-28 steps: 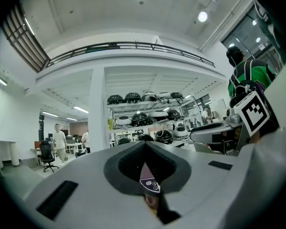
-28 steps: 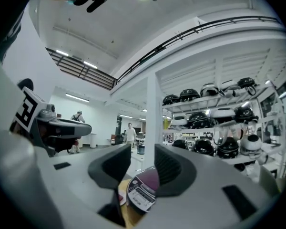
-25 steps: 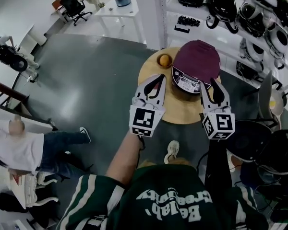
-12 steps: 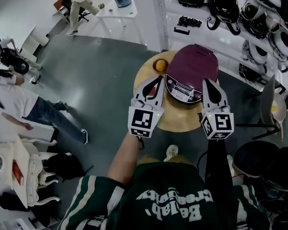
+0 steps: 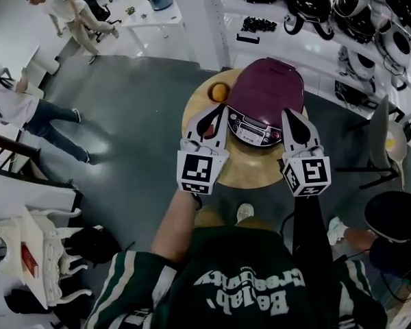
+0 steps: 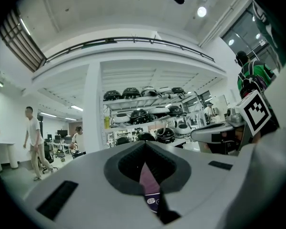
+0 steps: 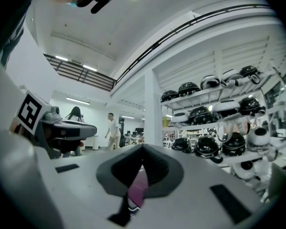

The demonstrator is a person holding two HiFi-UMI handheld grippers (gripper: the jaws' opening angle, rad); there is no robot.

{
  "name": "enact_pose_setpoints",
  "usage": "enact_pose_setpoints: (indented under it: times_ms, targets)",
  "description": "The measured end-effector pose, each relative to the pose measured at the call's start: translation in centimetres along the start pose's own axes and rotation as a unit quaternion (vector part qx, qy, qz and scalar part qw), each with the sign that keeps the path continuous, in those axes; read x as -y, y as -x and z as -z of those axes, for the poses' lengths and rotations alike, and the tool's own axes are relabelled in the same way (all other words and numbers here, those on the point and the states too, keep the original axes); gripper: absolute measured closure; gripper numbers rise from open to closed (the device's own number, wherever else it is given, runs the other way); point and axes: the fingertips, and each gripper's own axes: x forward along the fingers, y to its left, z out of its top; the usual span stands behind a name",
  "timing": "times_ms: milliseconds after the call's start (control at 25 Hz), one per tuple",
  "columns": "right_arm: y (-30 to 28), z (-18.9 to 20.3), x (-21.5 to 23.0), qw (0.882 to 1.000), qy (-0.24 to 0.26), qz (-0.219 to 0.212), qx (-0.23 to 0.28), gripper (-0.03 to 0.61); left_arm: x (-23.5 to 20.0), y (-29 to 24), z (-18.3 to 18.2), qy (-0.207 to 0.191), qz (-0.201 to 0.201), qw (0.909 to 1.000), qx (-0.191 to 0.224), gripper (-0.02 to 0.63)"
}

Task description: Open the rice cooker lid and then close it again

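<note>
The right gripper (image 5: 288,115) has just closed its jaws on nothing; the left gripper (image 5: 221,112) is shut and empty too. Both flank the rice cooker (image 5: 255,127), its lid (image 5: 268,84) not yet opened

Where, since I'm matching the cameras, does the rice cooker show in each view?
Head view: rice cooker upper centre, on the round table, between left claw and right claw.
Left gripper view: maroon sliver, bottom centre.
Right gripper view: maroon sliver, bottom centre.
Shared landmark: white shelving of dark rounded appliances.

The rice cooker (image 5: 267,91) fills the gap between your left claw (image 5: 218,114) and right claw (image 5: 289,115); an orange (image 5: 219,92) sits just beyond the left.
</note>
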Motion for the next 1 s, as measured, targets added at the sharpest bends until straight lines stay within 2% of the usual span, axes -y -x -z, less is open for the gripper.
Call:
enact_pose_setpoints:
  times_ms: [520, 1000]
  targets:
    - [-1.0, 1.0, 1.0, 0.998, -0.001, 0.057, -0.026, 0.575, -0.4, -2.9, 1.2, 0.016, 0.067, 0.9976, 0.003, 0.615]
    - [-2.9, 3.1, 0.2, 0.994, -0.002, 0.082, -0.07, 0.575, -0.9, -4.3, 2.6, 0.023, 0.114, 0.9932, 0.004, 0.615]
